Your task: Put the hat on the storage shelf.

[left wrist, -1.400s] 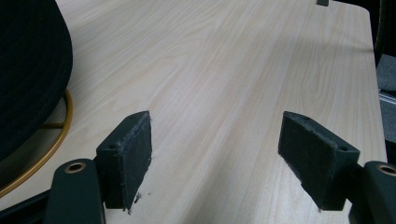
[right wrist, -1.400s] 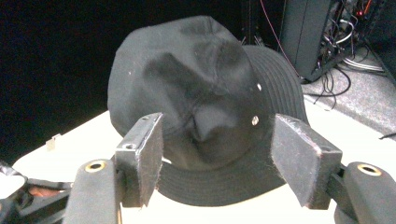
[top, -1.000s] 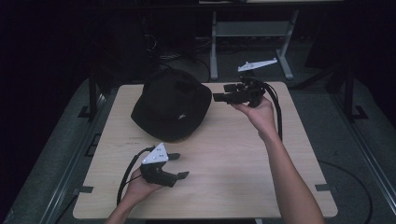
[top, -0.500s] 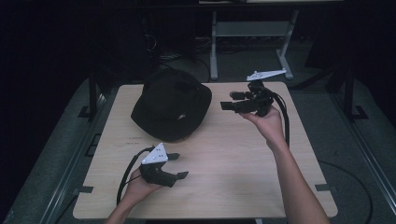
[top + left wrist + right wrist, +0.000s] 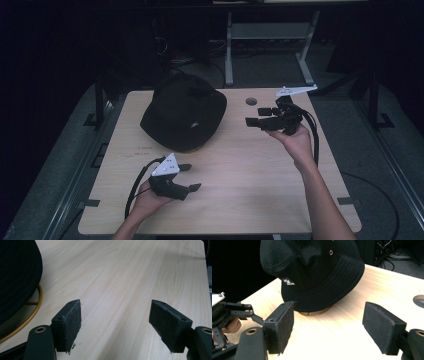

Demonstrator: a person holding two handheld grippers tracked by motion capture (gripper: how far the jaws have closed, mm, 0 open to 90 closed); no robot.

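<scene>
At the near left of the pale wooden table (image 5: 240, 200), the left gripper (image 5: 189, 177) is held low with its jaws spread apart and nothing between them. Behind it, at the table's far left, the black fabric bucket hat (image 5: 182, 117) is set brim-down on a thin gold wire ring (image 5: 35, 306); whatever lies under the hat is hidden. To the right, the right gripper (image 5: 254, 117) is raised with jaws apart, aimed at the hat. A grip on the soft brim edge, not the crown, is judged best; the ring should be avoided
</scene>
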